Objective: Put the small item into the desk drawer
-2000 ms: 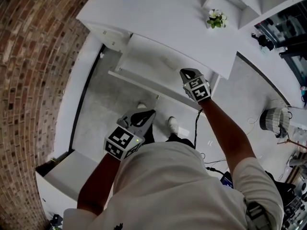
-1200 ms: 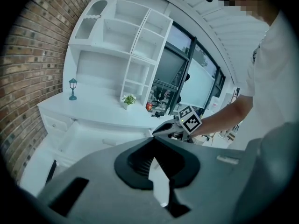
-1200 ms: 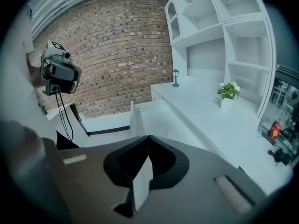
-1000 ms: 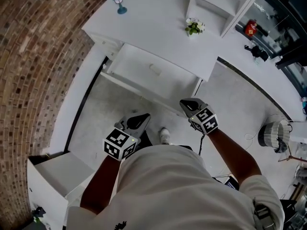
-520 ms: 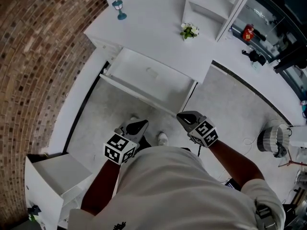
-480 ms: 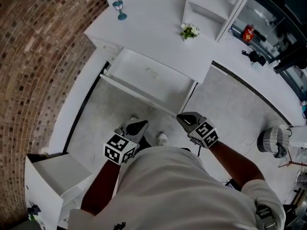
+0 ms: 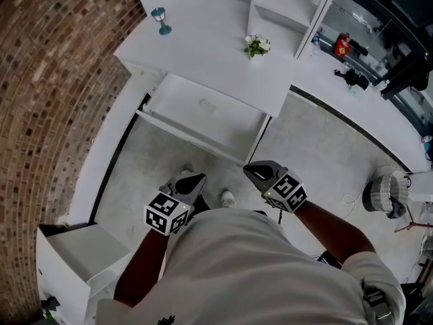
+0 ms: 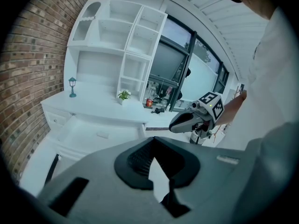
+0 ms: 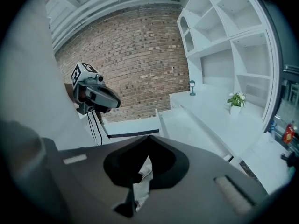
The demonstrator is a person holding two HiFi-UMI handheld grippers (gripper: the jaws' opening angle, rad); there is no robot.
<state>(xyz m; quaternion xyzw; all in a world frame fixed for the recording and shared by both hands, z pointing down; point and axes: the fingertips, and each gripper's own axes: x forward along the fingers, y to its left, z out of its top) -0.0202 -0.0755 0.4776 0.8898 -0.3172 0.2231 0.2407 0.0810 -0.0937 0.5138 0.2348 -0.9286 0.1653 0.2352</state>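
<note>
The white desk's drawer point(image 7: 177, 131) stands pulled out, and a small pale item point(image 7: 206, 105) lies on its floor. The same item point(image 8: 102, 135) shows faintly in the left gripper view. Both grippers hang over the grey floor in front of the drawer, close to the person's body. My left gripper point(image 7: 197, 180) is shut with nothing in it. My right gripper point(image 7: 249, 170) is also shut and holds nothing. Each gripper view shows the other gripper: the right one point(image 8: 175, 125) and the left one point(image 9: 115, 104). The open drawer point(image 9: 177, 120) also appears in the right gripper view.
On the desktop point(image 7: 203, 53) stand a teal lamp figurine point(image 7: 159, 20) and a small potted plant point(image 7: 255, 45), with a white shelf unit point(image 7: 284, 9) behind. A brick wall point(image 7: 47, 80) runs along the left. A white box point(image 7: 81, 249) sits low left, a round appliance point(image 7: 382, 193) right.
The right gripper has pulled back from over the drawer to the person's body. The person has stepped away from the desk. The item stays in the open drawer.
</note>
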